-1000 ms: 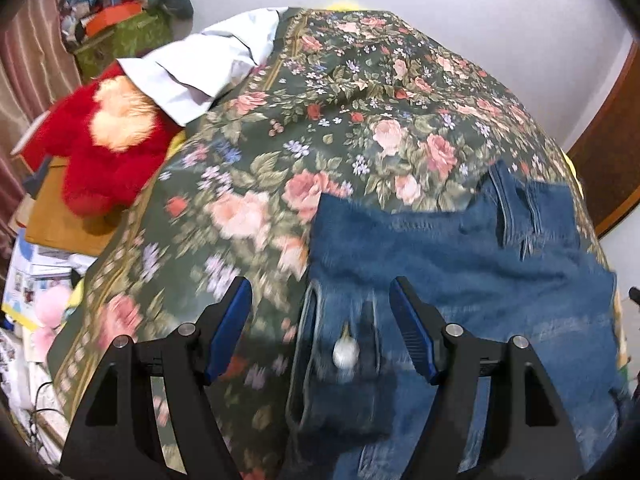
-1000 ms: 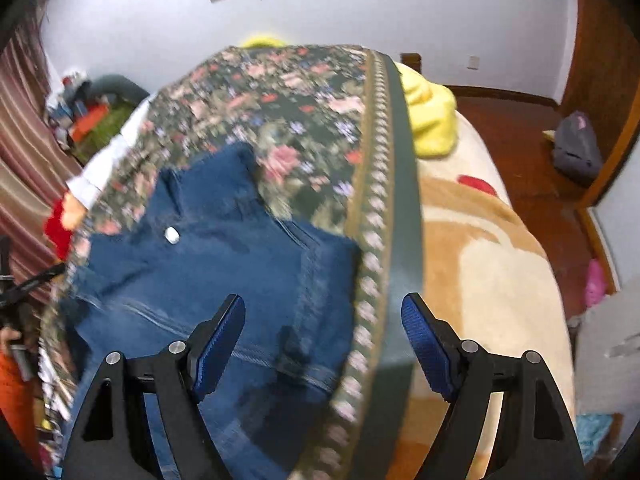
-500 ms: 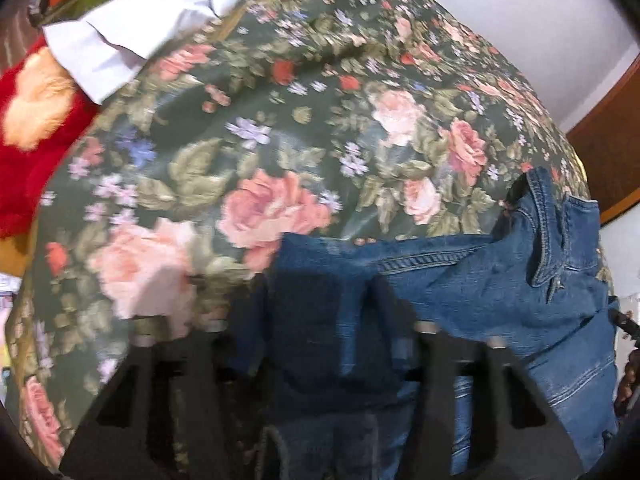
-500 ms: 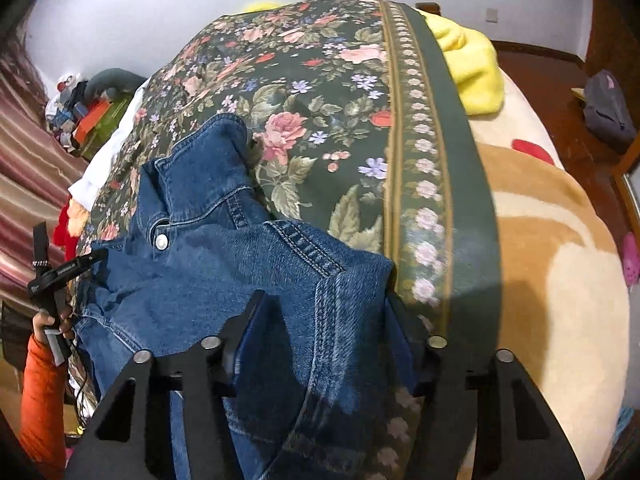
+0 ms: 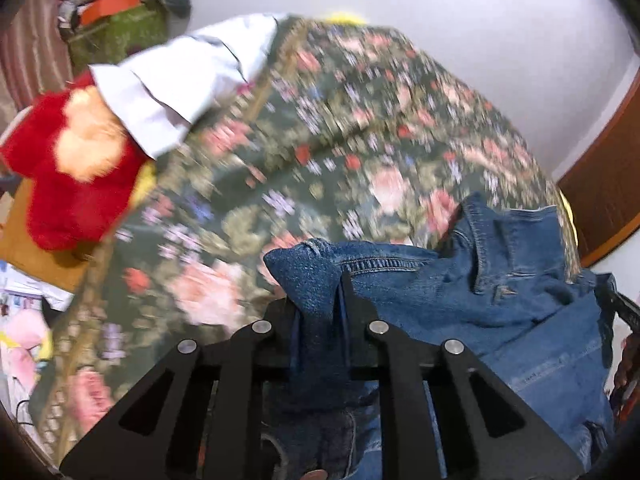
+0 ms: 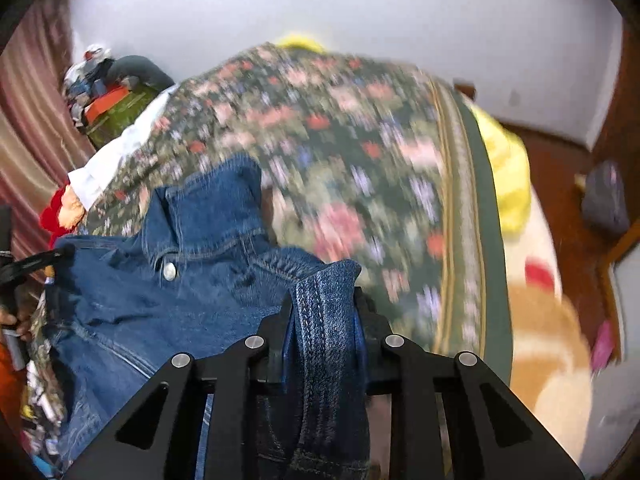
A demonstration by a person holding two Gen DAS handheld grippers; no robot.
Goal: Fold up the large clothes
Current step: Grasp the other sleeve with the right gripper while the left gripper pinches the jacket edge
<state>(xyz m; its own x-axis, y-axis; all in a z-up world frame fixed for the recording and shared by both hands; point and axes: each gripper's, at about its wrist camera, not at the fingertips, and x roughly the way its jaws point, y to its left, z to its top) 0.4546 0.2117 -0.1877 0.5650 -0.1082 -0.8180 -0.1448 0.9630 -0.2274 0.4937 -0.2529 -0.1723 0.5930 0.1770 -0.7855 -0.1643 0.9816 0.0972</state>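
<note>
A pair of blue jeans [image 5: 500, 300] lies waist-up on a floral bedspread [image 5: 320, 140]. My left gripper [image 5: 318, 300] is closing, its jaws pinching a bunched corner of the waistband, which sticks up between them. In the right wrist view the jeans [image 6: 160, 300] show their silver button [image 6: 170, 271], and my right gripper [image 6: 324, 300] is closing on the other waistband corner with a stitched seam between its pads. The cloth hangs lifted between both grippers. The bedspread [image 6: 360, 160] is blurred.
A red plush toy [image 5: 76, 176] and a white garment [image 5: 180, 80] sit at the bed's left side. A yellow cloth [image 6: 508, 176] and a cream blanket [image 6: 552, 340] lie at the right edge. Cluttered boxes [image 6: 112, 104] stand by the curtain; a person's hand [image 6: 12, 320] is at left.
Both grippers stood open over the waistband, then dropped onto it and closed on its two corners. Now the pinched denim is raised off the bedspread and both views have shifted.
</note>
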